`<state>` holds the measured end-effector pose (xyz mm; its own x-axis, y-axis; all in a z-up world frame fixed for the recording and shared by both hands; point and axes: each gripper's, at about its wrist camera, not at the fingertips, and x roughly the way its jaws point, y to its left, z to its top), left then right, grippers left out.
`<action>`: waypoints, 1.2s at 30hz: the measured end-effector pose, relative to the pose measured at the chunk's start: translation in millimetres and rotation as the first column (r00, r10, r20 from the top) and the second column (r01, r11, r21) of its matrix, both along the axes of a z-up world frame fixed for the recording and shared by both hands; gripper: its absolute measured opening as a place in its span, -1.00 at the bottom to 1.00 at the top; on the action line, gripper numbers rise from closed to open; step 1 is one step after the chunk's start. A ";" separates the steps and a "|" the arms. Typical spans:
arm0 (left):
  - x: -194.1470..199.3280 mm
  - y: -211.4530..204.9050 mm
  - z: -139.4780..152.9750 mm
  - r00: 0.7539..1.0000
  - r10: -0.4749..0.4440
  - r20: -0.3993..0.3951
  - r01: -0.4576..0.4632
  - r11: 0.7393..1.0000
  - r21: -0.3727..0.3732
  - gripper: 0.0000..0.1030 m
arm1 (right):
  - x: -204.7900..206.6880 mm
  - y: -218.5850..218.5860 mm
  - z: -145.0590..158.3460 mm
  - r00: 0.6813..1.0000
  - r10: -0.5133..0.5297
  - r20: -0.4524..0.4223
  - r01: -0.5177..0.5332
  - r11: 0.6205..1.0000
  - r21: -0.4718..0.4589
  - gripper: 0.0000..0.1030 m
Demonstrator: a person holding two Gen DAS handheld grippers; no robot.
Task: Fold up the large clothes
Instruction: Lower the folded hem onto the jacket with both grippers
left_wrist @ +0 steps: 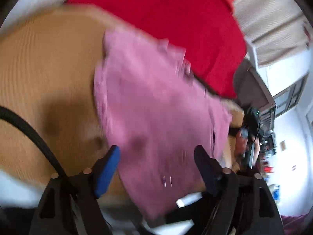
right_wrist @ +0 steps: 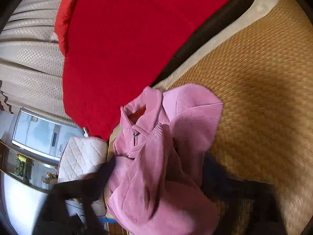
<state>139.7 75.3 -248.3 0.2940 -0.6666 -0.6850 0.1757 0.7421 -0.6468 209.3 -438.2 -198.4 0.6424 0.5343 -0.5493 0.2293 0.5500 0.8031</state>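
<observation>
1. Blue-padded jaws of the left gripper (left_wrist: 156, 154) stand wide apart, gripping nothing; the pink ribbed zip-neck top (left_wrist: 156, 98) lies between and just beyond them on the woven mat (left_wrist: 39, 68).
2. Across the garment, the right gripper (right_wrist: 156, 168) shows only as dark blurred fingers either side of the top; its jaws read as spread wide, with cloth between them but no pinch visible.
3. The top sits bunched, collar and zip (right_wrist: 135, 135) ahead of the right jaws, beside a red blanket (right_wrist: 117, 49).
4. Judgement: both grippers look let go after a fold. Next, flatten the bundle, then take matching edges, pinching low at the hem so layers stay aligned.
</observation>
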 end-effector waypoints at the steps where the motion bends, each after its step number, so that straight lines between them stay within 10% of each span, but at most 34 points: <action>1: -14.3 -2.0 -14.5 0.999 0.009 -0.048 -0.009 1.000 -0.012 0.54 | -8.8 -4.0 3.1 1.000 0.003 0.020 -0.002 1.000 -0.006 0.91; 7: -43.6 -23.3 -74.1 0.979 0.041 -0.199 -0.045 0.999 -0.013 0.54 | -31.0 6.7 0.1 0.995 0.102 -0.002 -0.102 0.995 -0.009 0.84; 13: -48.2 -44.7 -90.6 0.984 0.021 -0.176 -0.031 0.998 -0.058 0.51 | -47.8 24.5 -9.4 0.990 0.138 -0.019 -0.139 0.989 -0.044 0.35; 18: -45.5 -43.9 -83.2 0.987 0.002 -0.160 -0.015 0.996 -0.083 -0.81 | -49.6 19.5 -11.1 0.991 0.136 -0.008 -0.136 0.991 0.004 0.23; 24: -44.2 -44.0 -29.1 0.997 -0.049 -0.055 0.037 0.978 -0.206 -0.84 | -49.1 11.1 -13.7 0.987 0.163 0.002 -0.163 0.985 0.053 0.17; 26: -35.7 -42.4 0.1 0.999 -0.049 0.009 0.050 0.967 -0.252 -0.84 | -50.2 19.7 -6.5 0.977 0.213 0.026 -0.213 0.977 0.029 -0.41; 29: -15.5 -38.3 34.3 0.996 -0.033 0.088 0.057 0.958 -0.283 -0.86 | -53.2 38.9 10.2 0.956 0.285 0.074 -0.284 0.959 -0.029 -0.60; 36: 71.6 -15.5 99.2 0.970 0.035 0.241 0.038 0.956 -0.292 -0.88 | -49.9 66.0 54.6 0.919 0.323 0.228 -0.324 0.945 -0.033 -0.64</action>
<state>211.3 59.9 -149.2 0.4245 -0.8271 -0.3683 0.3538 0.5260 -0.7734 159.4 -372.3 -143.8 0.5411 0.7367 -0.4055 -0.1492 0.5587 0.8159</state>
